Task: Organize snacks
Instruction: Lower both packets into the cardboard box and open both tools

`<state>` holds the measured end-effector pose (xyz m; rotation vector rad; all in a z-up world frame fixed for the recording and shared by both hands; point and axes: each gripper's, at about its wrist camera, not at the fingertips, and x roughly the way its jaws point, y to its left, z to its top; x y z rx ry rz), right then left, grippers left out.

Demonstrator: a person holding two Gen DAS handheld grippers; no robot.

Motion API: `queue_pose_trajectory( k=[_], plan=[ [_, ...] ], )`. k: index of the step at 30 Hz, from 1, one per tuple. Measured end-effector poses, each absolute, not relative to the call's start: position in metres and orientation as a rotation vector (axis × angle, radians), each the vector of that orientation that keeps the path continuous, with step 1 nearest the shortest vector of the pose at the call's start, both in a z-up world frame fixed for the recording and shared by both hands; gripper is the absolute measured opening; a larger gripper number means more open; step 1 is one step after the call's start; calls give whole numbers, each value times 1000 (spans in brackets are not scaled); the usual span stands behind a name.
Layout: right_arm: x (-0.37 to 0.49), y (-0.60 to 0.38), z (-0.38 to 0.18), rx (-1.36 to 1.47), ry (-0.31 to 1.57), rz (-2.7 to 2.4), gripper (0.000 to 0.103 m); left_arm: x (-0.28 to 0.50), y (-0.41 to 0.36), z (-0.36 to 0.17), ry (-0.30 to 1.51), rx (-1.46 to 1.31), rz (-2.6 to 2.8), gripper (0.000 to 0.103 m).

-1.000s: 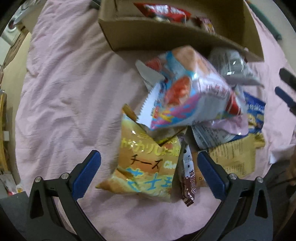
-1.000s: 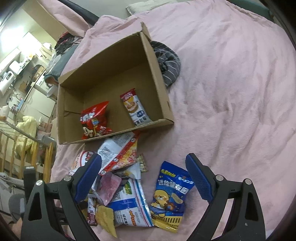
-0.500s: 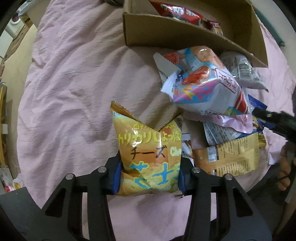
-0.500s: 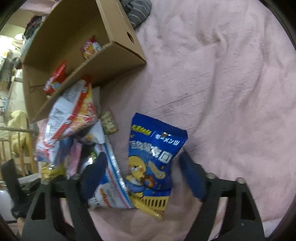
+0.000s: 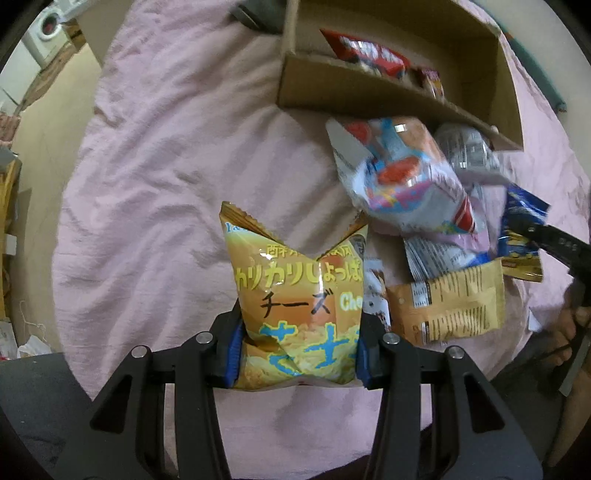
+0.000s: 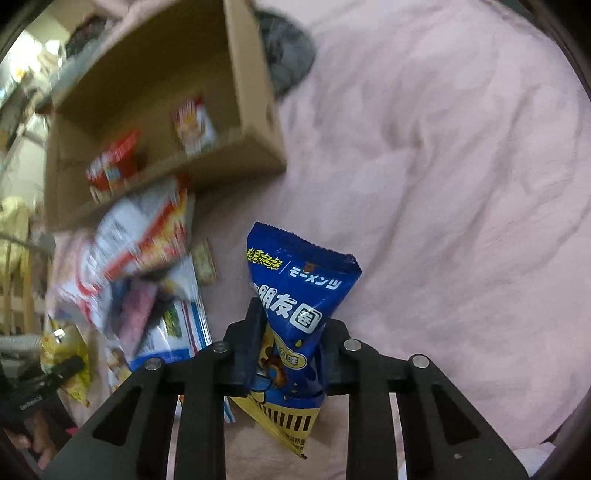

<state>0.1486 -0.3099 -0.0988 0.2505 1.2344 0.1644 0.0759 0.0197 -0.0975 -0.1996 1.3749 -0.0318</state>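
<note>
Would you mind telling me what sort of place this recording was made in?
Most likely a bedroom in a home: the snack bags lie on a rumpled pink bedcover, a washing machine stands at the edge, and a cardboard box serves for sorting.

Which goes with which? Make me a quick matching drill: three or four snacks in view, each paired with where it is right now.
Things:
1. yellow cheese bag
2. blue bag
3. red bag
4. tan packet

Places:
A. lying flat on the pink blanket
B. inside the cardboard box
C. pinched in the left gripper
D. pinched in the right gripper

Pairs: 1-C, 2-D, 3-B, 4-A
</note>
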Motion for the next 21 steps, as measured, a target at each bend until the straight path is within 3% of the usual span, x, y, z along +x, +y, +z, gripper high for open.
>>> queue_pose_trajectory(
  k=[10, 21],
  plan=[
    [138, -320, -45, 333, 992, 264, 25, 82, 45, -52, 1226, -284, 45, 42],
    [165, -300, -1, 354, 896, 379, 25, 133, 40, 7, 1065, -260, 25, 42]
  ],
)
